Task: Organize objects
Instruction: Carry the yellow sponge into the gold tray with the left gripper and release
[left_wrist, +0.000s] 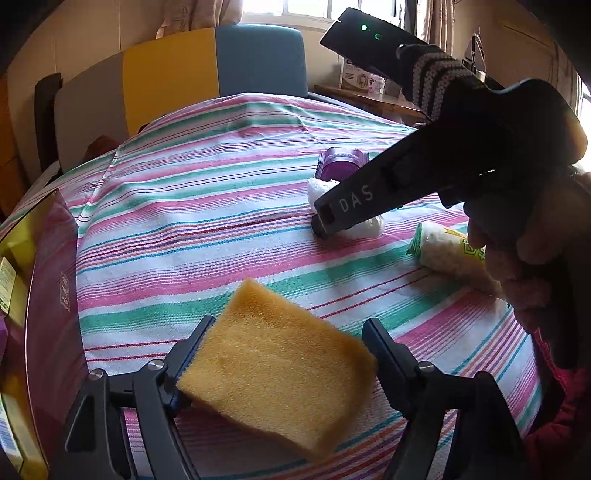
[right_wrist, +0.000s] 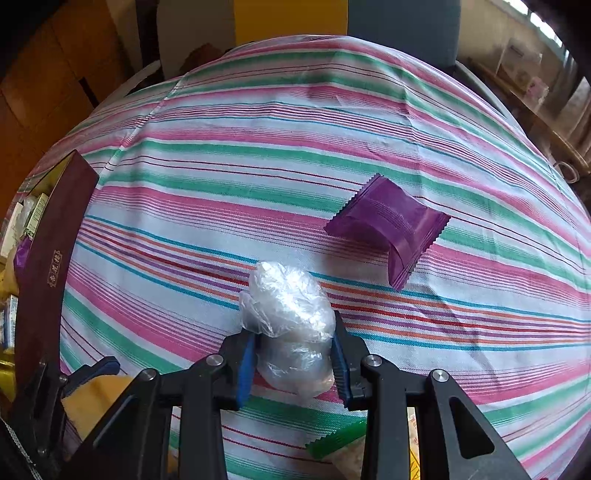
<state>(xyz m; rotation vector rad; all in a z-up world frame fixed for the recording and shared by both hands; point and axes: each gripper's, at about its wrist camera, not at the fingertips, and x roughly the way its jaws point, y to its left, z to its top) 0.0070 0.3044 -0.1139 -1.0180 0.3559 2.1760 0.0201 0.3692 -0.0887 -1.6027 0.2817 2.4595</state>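
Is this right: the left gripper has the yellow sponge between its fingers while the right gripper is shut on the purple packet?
Not quite. The right gripper is shut on the clear plastic-wrapped bundle, not the purple packet, which lies apart on the striped cloth; the right wrist view shows this. The yellow sponge does sit between the left gripper fingers.

A: Where is there room on the counter (right_wrist: 258, 177)?
B: The middle and far stripes are bare.
A: What blocks the way?
B: The purple packet (right_wrist: 388, 225) on the right, the dark red box (right_wrist: 48, 258) along the left edge.
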